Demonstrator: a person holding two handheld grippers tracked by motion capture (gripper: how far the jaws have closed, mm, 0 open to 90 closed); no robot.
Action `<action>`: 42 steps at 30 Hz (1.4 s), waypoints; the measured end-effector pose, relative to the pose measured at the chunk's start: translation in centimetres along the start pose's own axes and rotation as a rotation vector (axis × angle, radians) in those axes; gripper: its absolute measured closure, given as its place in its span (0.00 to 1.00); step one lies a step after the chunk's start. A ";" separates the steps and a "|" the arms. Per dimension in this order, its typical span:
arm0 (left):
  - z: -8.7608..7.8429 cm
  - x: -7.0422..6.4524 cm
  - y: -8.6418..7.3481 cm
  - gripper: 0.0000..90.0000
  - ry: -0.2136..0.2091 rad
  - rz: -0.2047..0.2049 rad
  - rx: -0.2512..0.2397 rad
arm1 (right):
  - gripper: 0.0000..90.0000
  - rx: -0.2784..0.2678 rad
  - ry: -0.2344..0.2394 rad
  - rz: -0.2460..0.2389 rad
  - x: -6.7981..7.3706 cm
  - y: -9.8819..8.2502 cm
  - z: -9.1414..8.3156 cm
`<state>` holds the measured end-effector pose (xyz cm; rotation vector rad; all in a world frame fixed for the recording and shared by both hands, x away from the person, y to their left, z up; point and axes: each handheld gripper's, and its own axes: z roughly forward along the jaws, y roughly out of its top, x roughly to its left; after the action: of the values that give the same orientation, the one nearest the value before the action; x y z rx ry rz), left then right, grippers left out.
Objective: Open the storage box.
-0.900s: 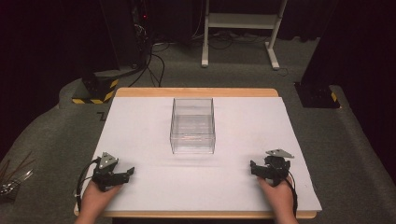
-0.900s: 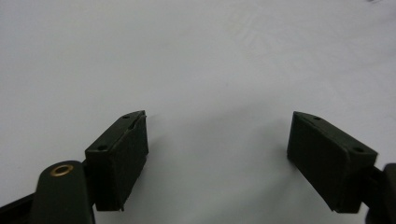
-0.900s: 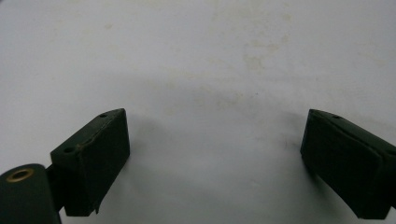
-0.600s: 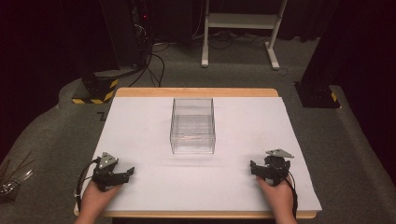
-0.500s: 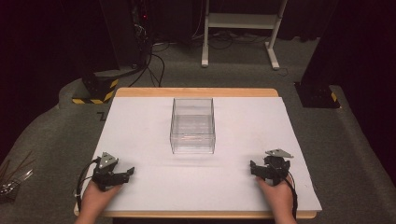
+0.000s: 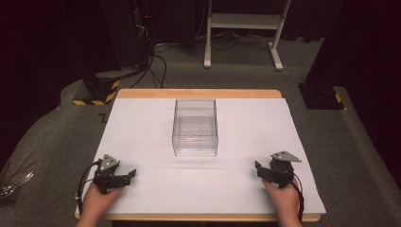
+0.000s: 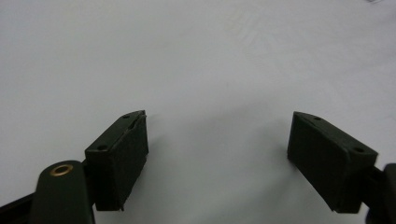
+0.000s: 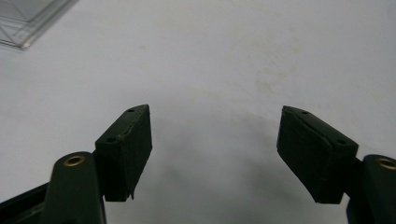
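A clear plastic box (image 6: 195, 126) stands empty in the middle of the white table top (image 6: 142, 127); its corner (image 8: 28, 21) shows at the top left of the right gripper view. My left gripper (image 6: 126, 174) rests near the front left corner, held by a hand, and is open (image 7: 217, 135) with nothing between its fingers. Near the front right, my right gripper (image 6: 259, 168) lies in the other hand, also open (image 8: 215, 128) over bare white surface.
The table has a wooden rim (image 6: 198, 93) at the back. Beyond it on the dark floor are cables (image 6: 151, 61), a yellow-and-black striped block (image 6: 97, 90) and a white frame's legs (image 6: 241, 33). Metal tools (image 6: 12, 182) lie on the floor at the left.
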<state>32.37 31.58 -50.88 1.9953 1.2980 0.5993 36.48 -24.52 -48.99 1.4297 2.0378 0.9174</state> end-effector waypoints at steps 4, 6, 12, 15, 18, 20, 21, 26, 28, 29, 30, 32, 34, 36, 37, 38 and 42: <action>0.0 0.0 0.0 0.23 0.000 0.000 0.000 | 0.37 -0.011 0.044 -0.044 0.9 0.6 -0.1; 0.0 0.0 0.0 0.23 0.000 -0.001 0.000 | 0.37 -0.028 0.054 -0.073 1.6 0.8 -0.1; 0.0 0.0 0.0 0.23 0.000 0.000 0.000 | 0.43 -0.075 0.114 -0.138 3.4 1.3 -0.5; 0.0 0.0 0.0 0.23 0.000 0.000 0.001 | 0.43 -0.080 0.132 -0.172 4.5 1.4 -0.6; 0.0 0.0 0.0 0.23 -0.004 -0.005 0.001 | 0.42 -0.078 0.147 -0.175 5.0 1.5 -0.8; 0.0 0.0 0.0 0.23 -0.006 -0.007 0.001 | 0.42 -0.079 0.160 -0.181 5.4 1.5 -0.9; 0.0 0.0 0.0 0.23 -0.006 -0.007 0.002 | 0.42 -0.082 0.166 -0.185 5.5 1.5 -0.9; 0.0 0.0 0.0 0.23 -0.006 -0.005 0.002 | 0.42 -0.095 0.192 -0.206 6.2 1.7 -0.9; 0.0 0.1 0.0 0.23 -0.009 -0.006 0.004 | 0.43 -0.100 0.205 -0.211 6.4 2.0 -0.9; 0.0 0.1 0.0 0.23 -0.009 -0.007 0.003 | 0.43 -0.100 0.215 -0.210 6.6 2.2 -0.9; 0.0 0.1 0.0 0.23 -0.010 -0.007 0.003 | 0.43 -0.105 0.224 -0.213 6.9 2.4 -0.9; 0.0 0.1 0.0 0.23 -0.010 -0.007 0.003 | 0.43 -0.107 0.238 -0.209 7.4 2.8 -0.9; 0.0 0.1 0.0 0.23 -0.010 -0.007 0.003 | 0.44 -0.112 0.252 -0.206 7.9 3.2 -0.8; 0.0 0.1 0.0 0.23 -0.010 -0.008 0.003 | 0.44 -0.114 0.265 -0.207 8.6 3.6 -0.6; 0.0 0.1 0.0 0.23 -0.010 -0.008 0.003 | 0.45 -0.114 0.269 -0.205 8.9 3.7 -0.5; 0.0 0.1 0.0 0.23 -0.010 -0.008 0.003 | 0.46 -0.119 0.279 -0.208 9.2 3.9 -0.4; 0.0 0.1 0.0 0.23 -0.010 -0.006 0.004 | 0.49 -0.133 0.306 -0.215 10.4 4.5 -0.1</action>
<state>32.42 31.63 -50.87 1.9941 1.2998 0.5837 35.70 -13.73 -45.60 1.0263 2.2459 1.2113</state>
